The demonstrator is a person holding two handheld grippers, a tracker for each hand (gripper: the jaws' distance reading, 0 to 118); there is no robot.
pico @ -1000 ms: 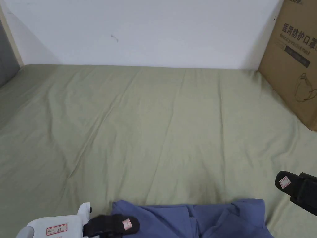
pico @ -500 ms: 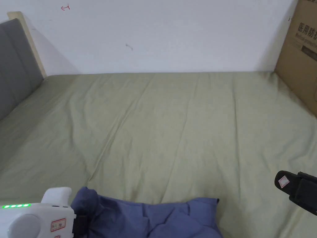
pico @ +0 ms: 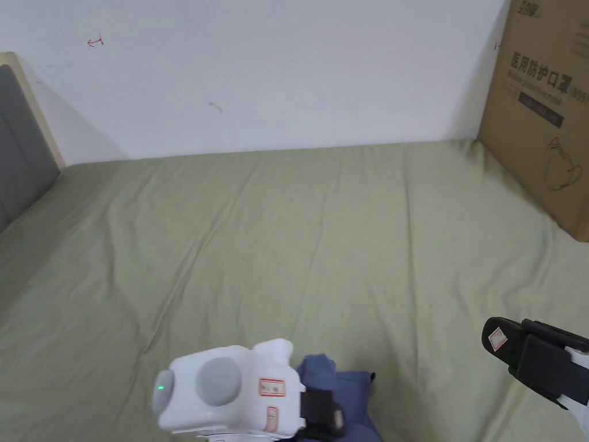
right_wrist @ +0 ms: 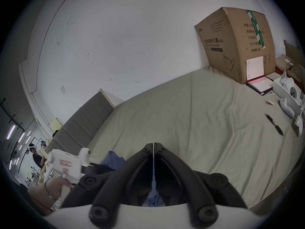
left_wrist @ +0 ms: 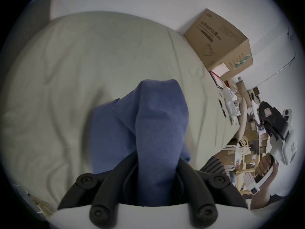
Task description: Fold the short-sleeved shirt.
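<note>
The fold is barely begun — the left hand-held gripper (left_wrist: pixel 156 174) pinches the bunched blue shirt (left_wrist: pixel 148 125) at the bottom of the frame, the right hand-held gripper (right_wrist: pixel 153 150) is closed and empty — nothing lies flat on the bed (pico: pixel 345 242).

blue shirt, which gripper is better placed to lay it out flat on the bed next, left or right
Left, probably. The left gripper is shut on a bunched part of the blue shirt, over the green bed sheet. The right gripper is shut, off to the side and apart from the cloth.

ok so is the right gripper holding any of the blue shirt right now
No: in the right gripper view the right gripper has its jaws shut together on nothing, while the shirt is bunched in the left gripper.
</note>
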